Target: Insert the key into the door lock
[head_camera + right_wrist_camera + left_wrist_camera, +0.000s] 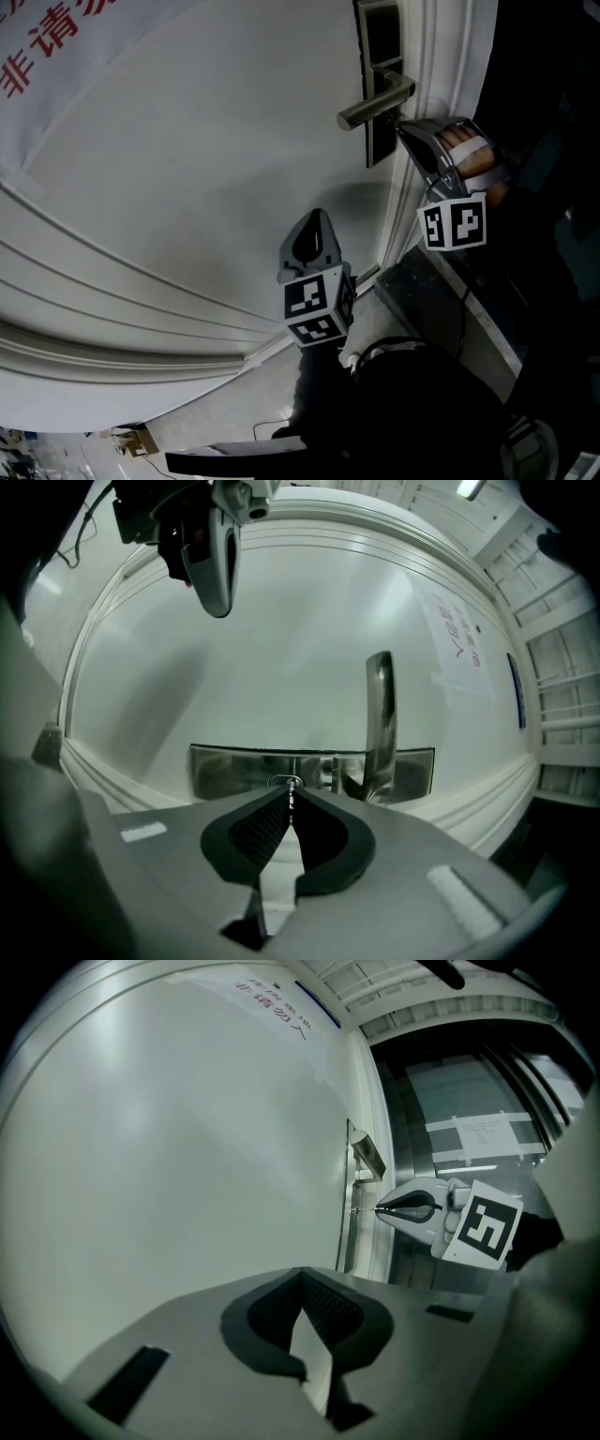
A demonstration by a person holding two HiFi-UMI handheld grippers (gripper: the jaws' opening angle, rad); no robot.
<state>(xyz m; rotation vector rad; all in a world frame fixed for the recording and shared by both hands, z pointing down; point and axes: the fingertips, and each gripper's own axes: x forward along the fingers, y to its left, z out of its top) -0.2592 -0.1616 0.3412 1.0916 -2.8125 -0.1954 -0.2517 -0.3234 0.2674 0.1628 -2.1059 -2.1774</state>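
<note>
**Key at the keyhole, held by the right gripper**

One key (291,799) is clamped between the jaws of the right gripper (291,790). Its tip is set at the single keyhole (284,781) of the lock plate (225,771); how far it is in cannot be told. One lever handle (380,714) is mounted on the same plate, just beside the keyhole. The left gripper (301,1277) is held nearer and to the left, well apart from the lock. Its jaw tips are brought together with nothing between them. One white door (187,187) is seen, with one red-lettered notice (47,47) at its far left.
</note>
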